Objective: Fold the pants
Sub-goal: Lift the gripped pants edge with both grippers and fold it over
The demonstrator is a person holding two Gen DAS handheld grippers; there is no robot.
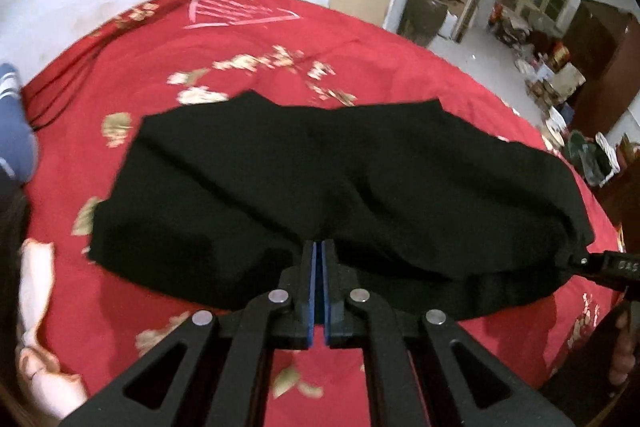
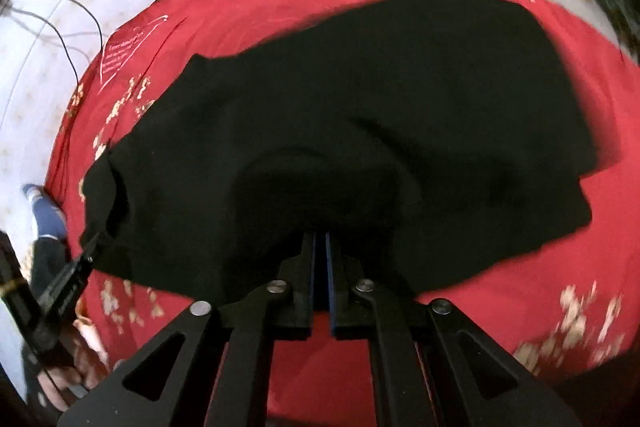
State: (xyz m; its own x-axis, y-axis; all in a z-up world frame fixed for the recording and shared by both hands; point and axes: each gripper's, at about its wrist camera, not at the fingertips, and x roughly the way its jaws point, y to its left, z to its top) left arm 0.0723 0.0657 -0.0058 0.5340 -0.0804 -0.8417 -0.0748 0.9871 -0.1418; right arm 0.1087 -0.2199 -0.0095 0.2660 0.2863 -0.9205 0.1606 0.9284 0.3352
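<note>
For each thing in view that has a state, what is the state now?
black pants: folded over, near edge lifted off the bedcover.
left gripper: shut on the pants' near edge.
right gripper: fingers close together, pants' edge between them.
red bedcover: spread flat under the pants.

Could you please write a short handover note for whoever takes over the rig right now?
Left gripper: jaws nearly shut, pinching the near edge of the black pants.
Right gripper: jaws also narrow, at the same near edge; whether they grip is unclear.
The pants lie spread across the red bedspread, near edge lifted.
Done: looks like one fold.
Left: lay the edge down, smooth, fold again.
</note>
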